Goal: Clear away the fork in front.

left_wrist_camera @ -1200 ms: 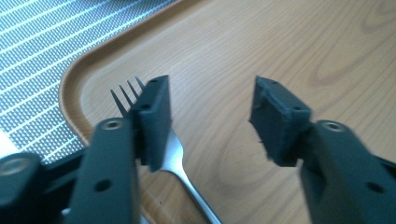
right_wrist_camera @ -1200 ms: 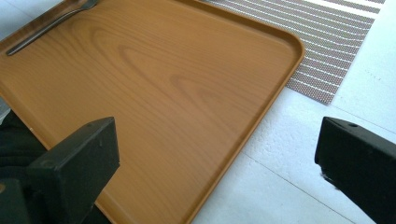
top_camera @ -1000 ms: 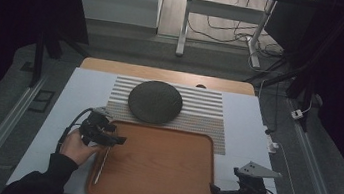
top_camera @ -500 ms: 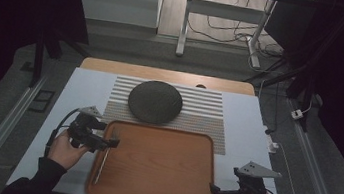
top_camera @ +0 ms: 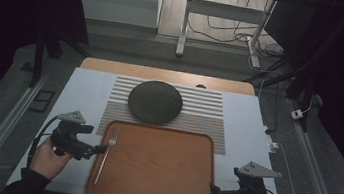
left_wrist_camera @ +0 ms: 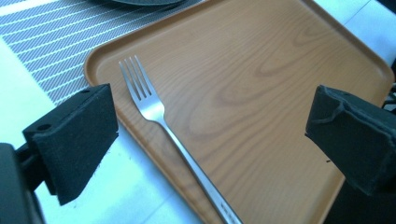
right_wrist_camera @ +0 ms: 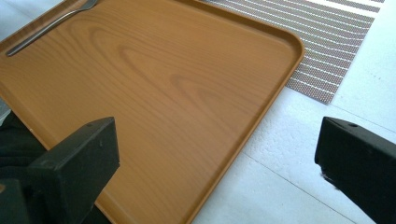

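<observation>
A silver fork (top_camera: 106, 155) (left_wrist_camera: 173, 135) (right_wrist_camera: 46, 29) lies along the left inner edge of the wooden tray (top_camera: 159, 176) (left_wrist_camera: 261, 70) (right_wrist_camera: 149, 93), tines pointing away from me. My left gripper (top_camera: 100, 149) (left_wrist_camera: 210, 140) hovers just left of the tray beside the fork, jaws wide open with nothing between them. At the tray's front right corner my right gripper (top_camera: 214, 189) (right_wrist_camera: 215, 163) is also open and empty. A dark round plate (top_camera: 155, 101) (left_wrist_camera: 140, 2) rests on the striped placemat (top_camera: 208, 113) (left_wrist_camera: 42, 42) (right_wrist_camera: 322, 46) behind the tray.
The white table surface (top_camera: 79, 95) (right_wrist_camera: 364, 88) extends on both sides of the tray. A wooden strip (top_camera: 163, 74) lines the far edge. Beyond the table are desk legs and cables (top_camera: 248, 36) on the floor.
My left gripper has drawn back leftward off the tray, and the fork now lies free on the tray's left side. The right gripper has stayed put.
</observation>
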{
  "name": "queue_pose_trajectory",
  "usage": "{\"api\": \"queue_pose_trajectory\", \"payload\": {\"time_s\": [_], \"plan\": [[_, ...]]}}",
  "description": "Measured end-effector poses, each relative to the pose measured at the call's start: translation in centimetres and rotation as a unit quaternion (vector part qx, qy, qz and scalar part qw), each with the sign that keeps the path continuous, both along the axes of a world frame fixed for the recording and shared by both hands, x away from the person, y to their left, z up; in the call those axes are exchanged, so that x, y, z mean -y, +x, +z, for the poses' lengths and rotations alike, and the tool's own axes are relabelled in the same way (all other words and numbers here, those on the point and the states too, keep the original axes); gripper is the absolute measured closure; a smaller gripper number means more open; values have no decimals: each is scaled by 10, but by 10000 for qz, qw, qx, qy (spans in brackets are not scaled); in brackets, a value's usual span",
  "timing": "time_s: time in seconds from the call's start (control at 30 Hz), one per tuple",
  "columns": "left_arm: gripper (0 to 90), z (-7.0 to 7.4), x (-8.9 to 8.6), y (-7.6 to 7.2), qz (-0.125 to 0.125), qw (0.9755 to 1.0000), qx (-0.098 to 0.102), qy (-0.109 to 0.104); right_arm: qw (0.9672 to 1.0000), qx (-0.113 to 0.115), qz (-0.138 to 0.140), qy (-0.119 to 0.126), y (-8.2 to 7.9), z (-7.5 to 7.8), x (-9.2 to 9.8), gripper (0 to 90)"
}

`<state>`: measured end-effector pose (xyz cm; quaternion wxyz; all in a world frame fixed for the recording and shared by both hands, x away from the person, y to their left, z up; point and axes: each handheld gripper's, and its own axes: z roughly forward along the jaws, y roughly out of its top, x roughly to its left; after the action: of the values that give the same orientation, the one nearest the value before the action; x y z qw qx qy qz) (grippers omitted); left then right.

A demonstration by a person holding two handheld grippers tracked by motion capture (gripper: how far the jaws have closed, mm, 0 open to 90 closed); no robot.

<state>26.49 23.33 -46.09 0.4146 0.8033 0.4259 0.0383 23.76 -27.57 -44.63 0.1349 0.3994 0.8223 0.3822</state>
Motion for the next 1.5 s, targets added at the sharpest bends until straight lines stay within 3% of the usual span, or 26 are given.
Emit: {"api": "queue_pose_trajectory", "payload": {"time_s": [0.67, 0.97, 1.27, 1.43, 1.5], "plan": [[0, 2, -35, -42, 262, 9995, 120, -140, 10000, -7, -5, 2, 0, 0, 0, 0], [0, -5, -47, -57, 447, 9989, 128, -116, 10000, -2, -24, -9, 0, 0, 0, 0], [0, -11, -58, -70, 561, 9984, 74, -50, 10000, -19, -18, -22, 0, 0, -1, 0], [0, -16, -63, -74, 652, 9977, -108, 118, 10000, -22, -15, -19, 0, 0, -1, 0], [0, -16, -64, -75, 668, 9976, -130, 86, 10000, -24, -18, -8, 0, 0, -1, 0]]}}
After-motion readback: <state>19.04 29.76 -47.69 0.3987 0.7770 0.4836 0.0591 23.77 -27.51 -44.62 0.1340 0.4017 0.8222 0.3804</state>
